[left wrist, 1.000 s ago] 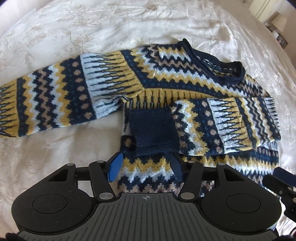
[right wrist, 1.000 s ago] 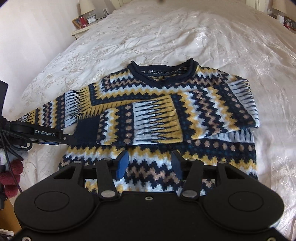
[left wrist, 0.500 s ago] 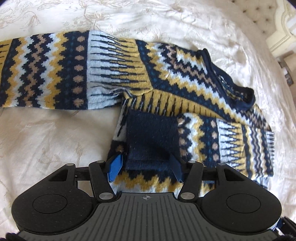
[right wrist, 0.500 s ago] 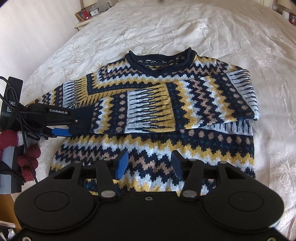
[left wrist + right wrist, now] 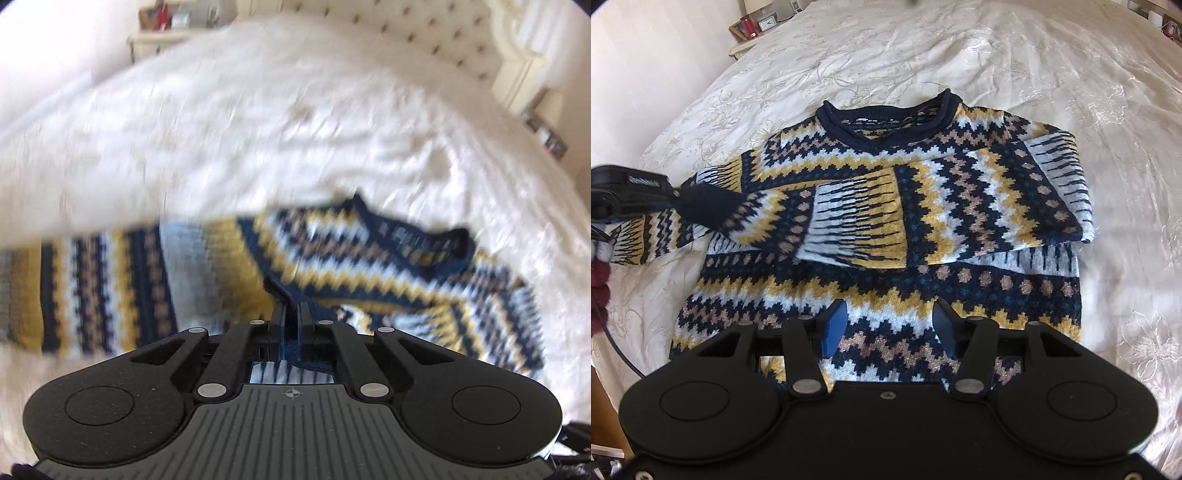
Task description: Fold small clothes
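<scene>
My left gripper [image 5: 291,314] has just closed, pinching the navy knitted cuff [image 5: 705,203] of the zigzag-patterned sweater [image 5: 886,229] to reposition its sleeve; my right gripper [image 5: 888,325] hovers open above the hem.

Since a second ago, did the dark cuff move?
Yes. The left gripper closed on the cuff and lifted it off the sweater, toward the left edge.
</scene>
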### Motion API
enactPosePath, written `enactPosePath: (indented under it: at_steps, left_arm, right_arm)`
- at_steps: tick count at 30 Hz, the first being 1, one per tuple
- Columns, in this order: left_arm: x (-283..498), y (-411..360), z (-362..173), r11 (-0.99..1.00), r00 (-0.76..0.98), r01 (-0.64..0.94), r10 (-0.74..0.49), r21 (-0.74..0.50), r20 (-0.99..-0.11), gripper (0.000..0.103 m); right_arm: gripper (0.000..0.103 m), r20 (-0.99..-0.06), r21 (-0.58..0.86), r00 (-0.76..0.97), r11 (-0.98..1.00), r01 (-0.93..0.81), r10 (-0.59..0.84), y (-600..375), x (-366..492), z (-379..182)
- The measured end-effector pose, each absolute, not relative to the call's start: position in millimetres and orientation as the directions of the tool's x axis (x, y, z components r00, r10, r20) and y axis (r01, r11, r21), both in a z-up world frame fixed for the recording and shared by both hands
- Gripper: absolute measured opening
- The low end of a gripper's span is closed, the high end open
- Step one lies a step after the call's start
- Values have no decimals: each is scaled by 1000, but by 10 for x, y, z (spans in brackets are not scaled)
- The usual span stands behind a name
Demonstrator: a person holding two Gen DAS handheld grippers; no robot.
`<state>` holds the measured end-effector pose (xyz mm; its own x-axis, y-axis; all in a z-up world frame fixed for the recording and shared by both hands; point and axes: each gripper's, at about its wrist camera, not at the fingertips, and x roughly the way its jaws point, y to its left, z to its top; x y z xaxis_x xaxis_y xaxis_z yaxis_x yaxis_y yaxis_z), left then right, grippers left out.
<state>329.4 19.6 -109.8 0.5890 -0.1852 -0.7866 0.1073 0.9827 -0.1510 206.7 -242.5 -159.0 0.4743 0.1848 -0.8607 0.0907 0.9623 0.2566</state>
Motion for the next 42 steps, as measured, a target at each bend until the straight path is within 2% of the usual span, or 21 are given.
enactPosePath:
  at_steps: [5, 13, 19, 23, 27, 29, 31, 34, 37, 42]
  left_arm:
    - [3622, 293, -1024, 991, 621, 83, -131, -102, -773, 5]
    - [3721, 395, -1556, 997, 481, 69, -68, -39, -874, 6]
    - [3747, 520, -1724, 999, 432, -4, -41, -47, -901, 8]
    - [3793, 508, -1794, 1000, 416, -11, -21, -29, -909, 9]
    - [3809, 521, -1830, 999, 410, -14, -27, -36, -912, 11]
    - [3807, 562, -1839, 998, 414, -21, -47, -62, -909, 13]
    - [3793, 616, -1833, 995, 424, -26, -74, -94, -903, 26]
    - [3763, 661, -1822, 994, 429, -21, -87, -106, -899, 38]
    - [3687, 713, -1777, 995, 441, -27, -79, -101, -894, 38]
    - [3496, 933, -1673, 990, 461, -78, -70, -119, -885, 39]
  right_arm:
    - [59, -860, 248, 487, 959, 134, 154, -2620, 2177, -1615]
    - [59, -859, 239, 503, 944, 228, 96, -3054, 2556, -1727]
    - [59, -869, 236, 484, 943, 233, 98, -3252, 2946, -1934]
    - [57, -915, 161, 402, 937, 311, 23, -3442, 3076, -2176]
    - [57, -910, 196, 412, 921, 338, 42, -3511, 3050, -2152]
    - [59, -909, 179, 415, 930, 320, 32, -3456, 3022, -2111]
    - [69, -905, 176, 425, 935, 308, 30, -3401, 2978, -2058]
    - [74, -896, 167, 443, 940, 298, 19, -3313, 2897, -1951]
    - [80, -887, 176, 462, 942, 285, 26, -3221, 2813, -1832]
    - [84, -866, 202, 496, 949, 242, 58, -3026, 2624, -1617]
